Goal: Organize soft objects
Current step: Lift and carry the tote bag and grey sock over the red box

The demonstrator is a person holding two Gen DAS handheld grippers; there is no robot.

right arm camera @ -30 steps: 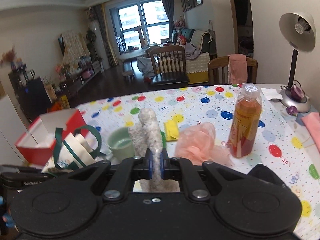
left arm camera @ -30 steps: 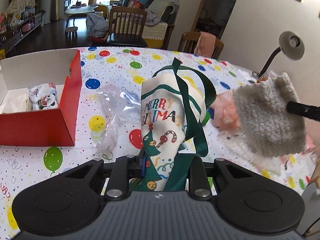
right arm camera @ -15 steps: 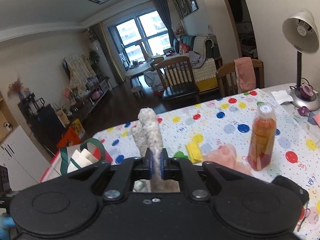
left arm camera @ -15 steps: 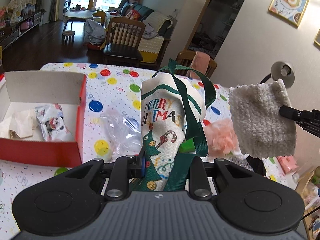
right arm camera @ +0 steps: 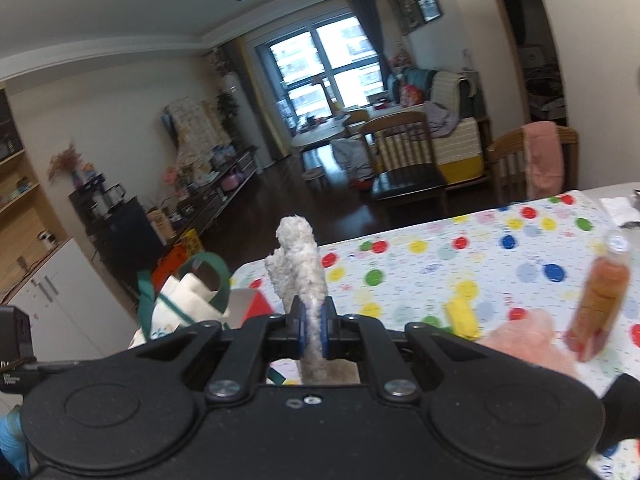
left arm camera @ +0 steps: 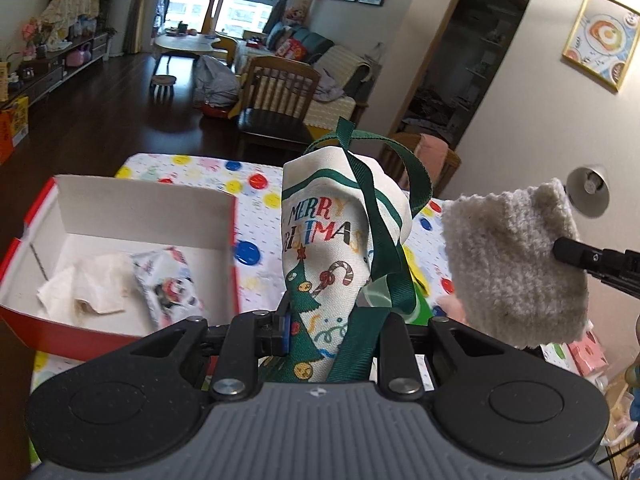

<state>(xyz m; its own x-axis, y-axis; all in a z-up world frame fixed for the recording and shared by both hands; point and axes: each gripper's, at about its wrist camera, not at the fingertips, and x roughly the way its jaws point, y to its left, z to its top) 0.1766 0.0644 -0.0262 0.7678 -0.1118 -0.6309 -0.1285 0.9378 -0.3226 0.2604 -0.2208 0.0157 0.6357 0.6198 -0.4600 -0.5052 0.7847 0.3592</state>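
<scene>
My left gripper [left arm camera: 332, 332] is shut on a white Christmas cloth bag [left arm camera: 328, 256] with green ribbon handles, held up above the table. My right gripper [right arm camera: 313, 332] is shut on a fluffy grey-white knitted cloth [right arm camera: 300, 264], which stands up between its blue pads. In the left wrist view the same knitted cloth [left arm camera: 516, 264] hangs to the right of the bag, with the right gripper's black finger on its edge. The bag [right arm camera: 188, 300] shows at the left of the right wrist view. A red box [left arm camera: 120, 256] with a white inside lies at the left on the table.
The box holds a crumpled tissue [left arm camera: 88, 288] and a printed packet [left arm camera: 168, 284]. On the dotted tablecloth [right arm camera: 440, 256] are an orange bottle [right arm camera: 600, 292], a pink mesh puff [right arm camera: 524, 340] and a yellow piece [right arm camera: 462, 316]. Wooden chairs [right arm camera: 404, 152] stand beyond the table.
Both grippers have risen with their loads; the table and the box have dropped lower in both views. The knitted cloth now hangs higher, level with the bag. Both grips are unchanged.
</scene>
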